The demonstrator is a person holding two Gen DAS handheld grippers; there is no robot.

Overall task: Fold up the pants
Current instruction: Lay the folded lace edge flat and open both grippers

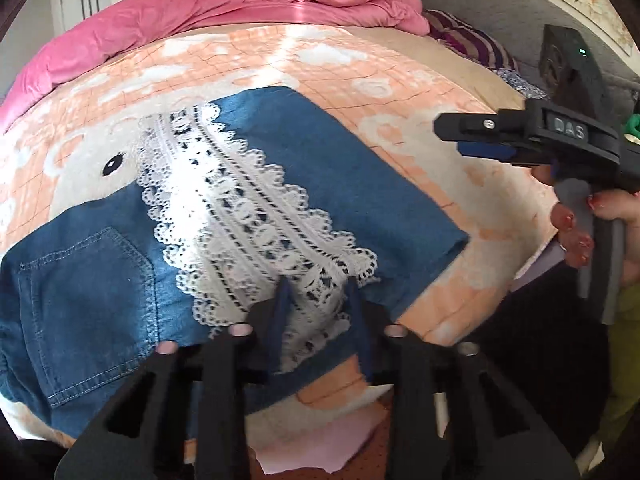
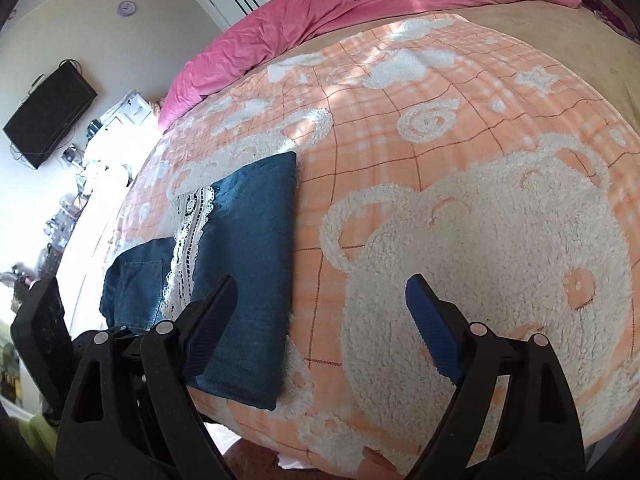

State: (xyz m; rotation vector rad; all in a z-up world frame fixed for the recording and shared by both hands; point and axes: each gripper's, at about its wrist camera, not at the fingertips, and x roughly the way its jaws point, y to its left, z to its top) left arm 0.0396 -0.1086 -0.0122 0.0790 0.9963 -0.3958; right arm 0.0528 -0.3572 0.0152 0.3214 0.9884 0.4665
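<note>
the folded pants [image 1: 256,208] are laid on the orange blanket [image 1: 400,80] of the bed. the left gripper [image 1: 318,312] is seen half-spread over their lace, gripping nothing. only the right wrist view shows the right gripper [image 2: 320,320] spread wide, empty, beside the pants [image 2: 248,264].

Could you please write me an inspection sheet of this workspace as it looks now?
Surface: bed under an orange bear blanket.
Job's things: denim pants lie folded, white lace trim on top.
Clutter: pink duvet bunched at the far edge.
Grippers: left gripper narrowly open over the lace, gripping nothing; right gripper wide open, empty.
Cables: wires hang below the wall screen.
Surroundings: crowded sunlit counter; wall clock.
</note>
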